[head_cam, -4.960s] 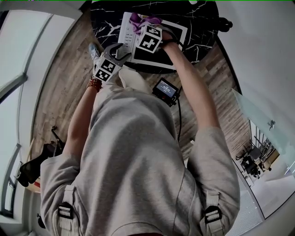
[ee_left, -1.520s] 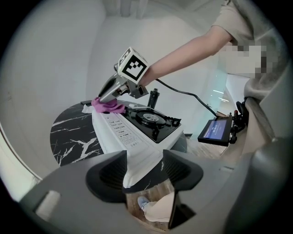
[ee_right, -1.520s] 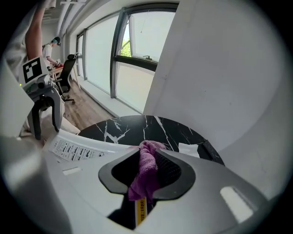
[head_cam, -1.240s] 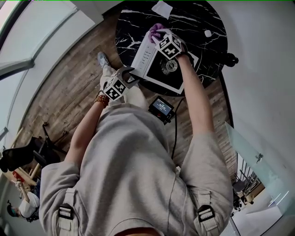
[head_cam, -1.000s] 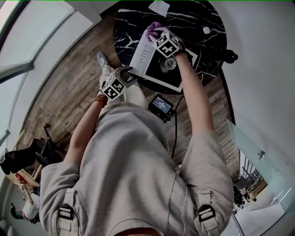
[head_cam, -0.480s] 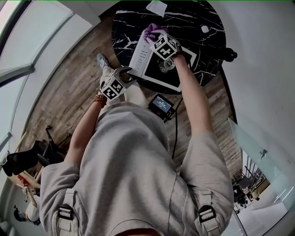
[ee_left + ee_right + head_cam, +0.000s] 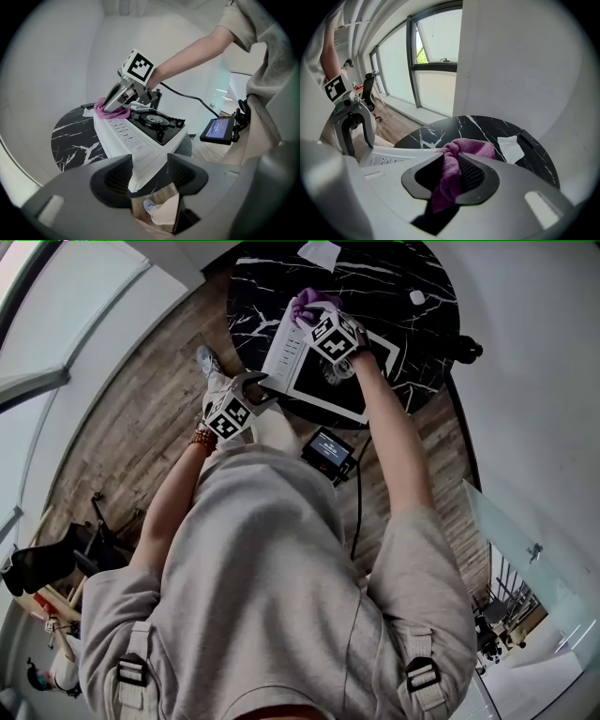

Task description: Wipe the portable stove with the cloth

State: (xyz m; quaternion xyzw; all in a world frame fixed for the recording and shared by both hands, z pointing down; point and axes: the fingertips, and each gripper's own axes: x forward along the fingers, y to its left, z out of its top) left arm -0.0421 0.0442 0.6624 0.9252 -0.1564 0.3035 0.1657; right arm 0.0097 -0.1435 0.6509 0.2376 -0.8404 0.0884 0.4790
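At the tips of the right tongs (image 7: 451,157), the purple cloth (image 7: 471,147) is pinched firmly between jaws that close only as far as its bunched fold allows. The wad sticking out past them presses on the far end of the portable stove (image 7: 124,136), on the white control strip beside the burner (image 7: 152,119). Over the past second almost nothing has shifted. The cloth sits on the same far corner as before, and it was already at that end several seconds back, so the wiping seems to be dwelling on one spot rather than sweeping. The left tongs (image 7: 149,171) have kept their place at the stove's near corner, jaws wide apart with that corner showing in the gap. No pad visibly presses on it, so they seem to stand by rather than grip. Judging by this, most of the top, the burner included, is yet to be wiped. Beyond the right tongs, a white scrap (image 7: 509,147) lies on the black marble table (image 7: 487,123).
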